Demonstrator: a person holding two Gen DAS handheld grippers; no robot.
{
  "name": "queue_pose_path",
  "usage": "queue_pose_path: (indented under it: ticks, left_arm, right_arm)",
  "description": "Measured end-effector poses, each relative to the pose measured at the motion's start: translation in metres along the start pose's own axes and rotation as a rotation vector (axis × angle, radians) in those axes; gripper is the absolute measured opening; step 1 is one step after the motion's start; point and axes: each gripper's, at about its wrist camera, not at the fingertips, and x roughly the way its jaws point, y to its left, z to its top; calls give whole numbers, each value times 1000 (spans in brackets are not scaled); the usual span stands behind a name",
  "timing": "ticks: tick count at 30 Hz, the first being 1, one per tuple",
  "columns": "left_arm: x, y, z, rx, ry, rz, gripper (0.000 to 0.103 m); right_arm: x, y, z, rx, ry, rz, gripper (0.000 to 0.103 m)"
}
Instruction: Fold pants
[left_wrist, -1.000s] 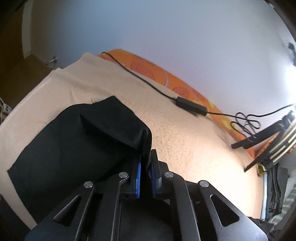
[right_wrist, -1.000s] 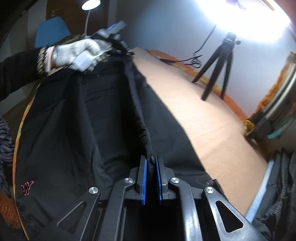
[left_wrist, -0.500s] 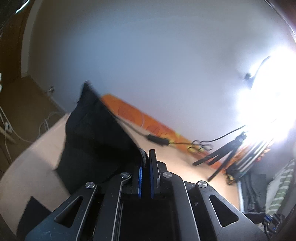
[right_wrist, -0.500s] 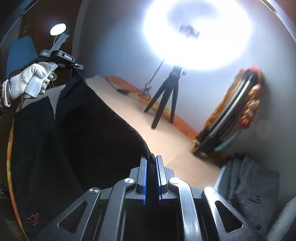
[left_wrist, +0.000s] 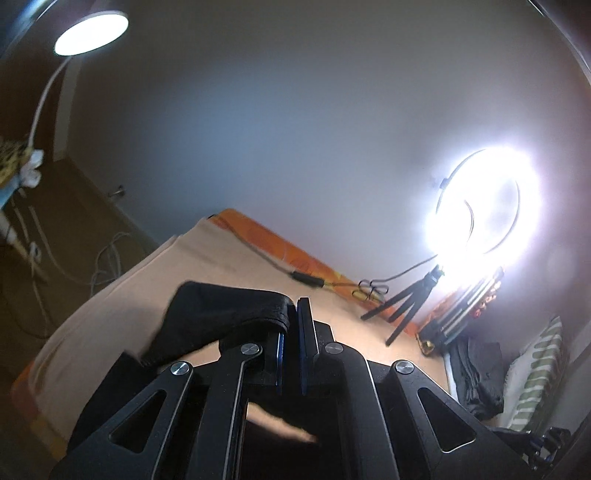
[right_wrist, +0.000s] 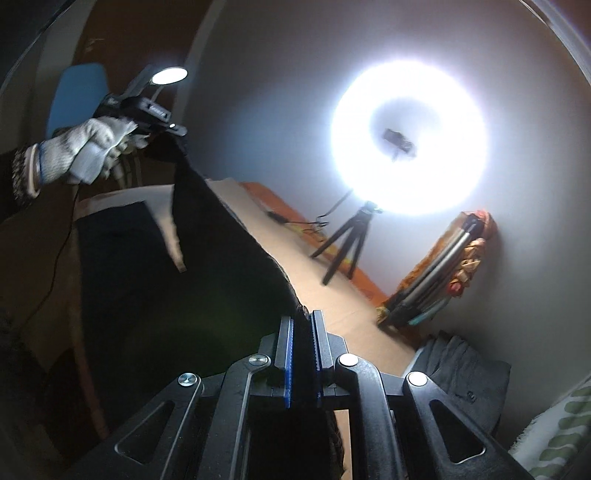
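Both hand-held grippers, left hand-held gripper (left_wrist: 291, 325) and right hand-held gripper (right_wrist: 303, 332), pinch the black pants (right_wrist: 207, 266) above the bed (right_wrist: 332, 295), probably stretching an edge to fold it over.

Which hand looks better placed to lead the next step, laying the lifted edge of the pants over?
Probably the left. The left gripper holds the pants higher, above the blanket, with free cloth hanging below. The right gripper pinches the same edge lower and can follow.

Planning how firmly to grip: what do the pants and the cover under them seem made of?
The pants look like soft matte black woven or knit fabric: they drape limply between the left gripper and right gripper. The beige cover looks like fuzzy, non-shiny fleece or brushed cotton.
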Motion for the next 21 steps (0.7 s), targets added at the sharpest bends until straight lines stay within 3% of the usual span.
queue_pose_path:
  ticks: [10, 21]
  left_arm:
    - [-39, 60, -88, -34, 90, 70, 5]
    - [-28, 105, -171, -113, 267, 116, 5]
  right_arm:
    - [-6, 72, -61, -15, 122, 164, 6]
    - [23, 111, -112, -23, 284, 253, 6]
